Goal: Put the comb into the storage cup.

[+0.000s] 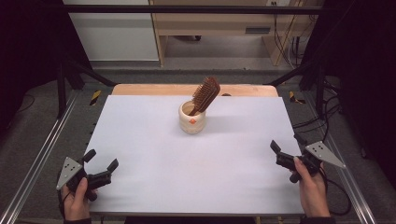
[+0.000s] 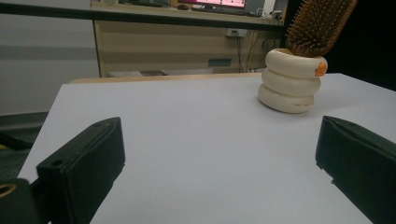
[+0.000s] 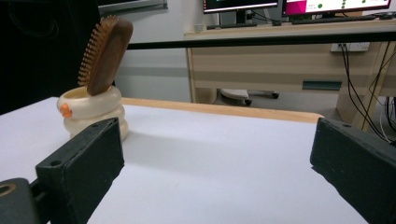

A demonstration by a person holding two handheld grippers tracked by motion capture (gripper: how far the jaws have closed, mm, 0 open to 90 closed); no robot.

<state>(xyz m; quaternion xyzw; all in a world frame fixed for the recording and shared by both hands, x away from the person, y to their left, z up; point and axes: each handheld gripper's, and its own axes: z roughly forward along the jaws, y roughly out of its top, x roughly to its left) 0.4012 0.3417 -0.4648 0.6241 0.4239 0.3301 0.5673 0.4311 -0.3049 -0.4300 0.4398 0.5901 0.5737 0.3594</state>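
Both the left tongs (image 1: 103, 158) and right tongs (image 1: 286, 143) rest released at the counter's (image 1: 154, 158) near corners, well apart from the hairbrush (image 1: 206, 94) standing tilted in the cream holder (image 1: 192, 119). The work seems unstarted; next, reach and grip the brush.

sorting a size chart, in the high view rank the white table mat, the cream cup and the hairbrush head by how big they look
1. White table mat, by far the largest.
2. Cream cup.
3. Hairbrush head, close to the cup in apparent size, so this order is unsure.
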